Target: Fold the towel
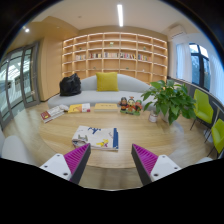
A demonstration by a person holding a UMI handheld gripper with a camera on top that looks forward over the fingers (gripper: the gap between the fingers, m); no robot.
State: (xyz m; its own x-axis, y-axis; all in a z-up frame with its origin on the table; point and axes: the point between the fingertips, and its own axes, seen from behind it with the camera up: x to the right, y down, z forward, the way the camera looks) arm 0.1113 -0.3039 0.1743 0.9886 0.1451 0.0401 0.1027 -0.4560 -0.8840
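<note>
No towel shows in the gripper view. My gripper [109, 162] is open and empty, held above a light wooden table [110, 170]. Its two fingers with magenta pads [76, 158] stand wide apart, with only the bare tabletop between them. A colourful picture book or printed sheet [97, 137] lies on the table just ahead of the fingers.
A potted green plant [168, 100] stands beyond the right finger. A grey sofa [100, 92] with a yellow cushion [107, 81] and a black bag [70, 85] sits further back, before wooden shelves [112, 52]. Green chairs [205, 110] stand at the right. Books and toys lie on the table's far side.
</note>
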